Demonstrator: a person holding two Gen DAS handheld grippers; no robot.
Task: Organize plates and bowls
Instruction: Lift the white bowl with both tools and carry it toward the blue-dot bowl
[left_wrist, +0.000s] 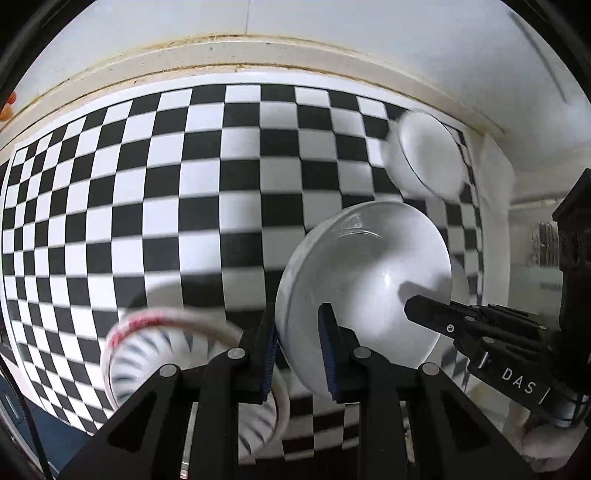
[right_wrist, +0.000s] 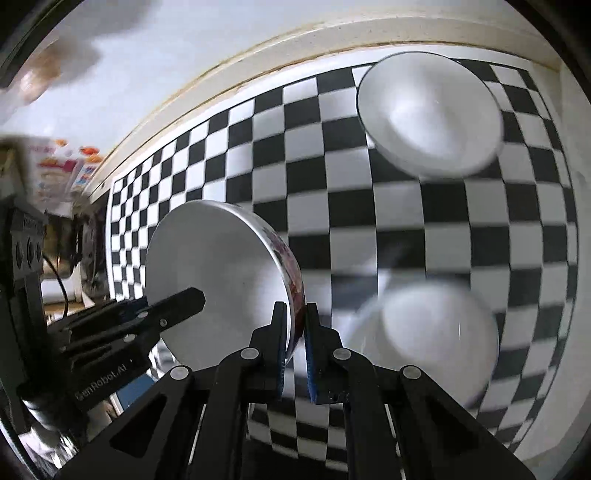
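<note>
My left gripper (left_wrist: 297, 332) is shut on the left rim of a white bowl (left_wrist: 362, 273), which is tilted up off the checkered mat (left_wrist: 147, 184). From the right, one of my right gripper's fingers (left_wrist: 428, 314) reaches over the bowl's far rim. In the right wrist view my right gripper (right_wrist: 295, 325) is shut on the right rim of a bowl (right_wrist: 221, 273) with a white inside and a red pattern outside. One of my left gripper's fingers (right_wrist: 177, 306) lies over that bowl's left side. It looks like one bowl held from both sides.
A bowl with a red rim and blue stripes (left_wrist: 166, 350) lies blurred at the lower left. A plain white bowl (left_wrist: 424, 155) (right_wrist: 428, 110) sits near the mat's far corner, and another white bowl (right_wrist: 424, 332) is close by on the right. A cream ledge (left_wrist: 258, 62) and wall border the mat. Colourful boxes (right_wrist: 55, 166) stand far left.
</note>
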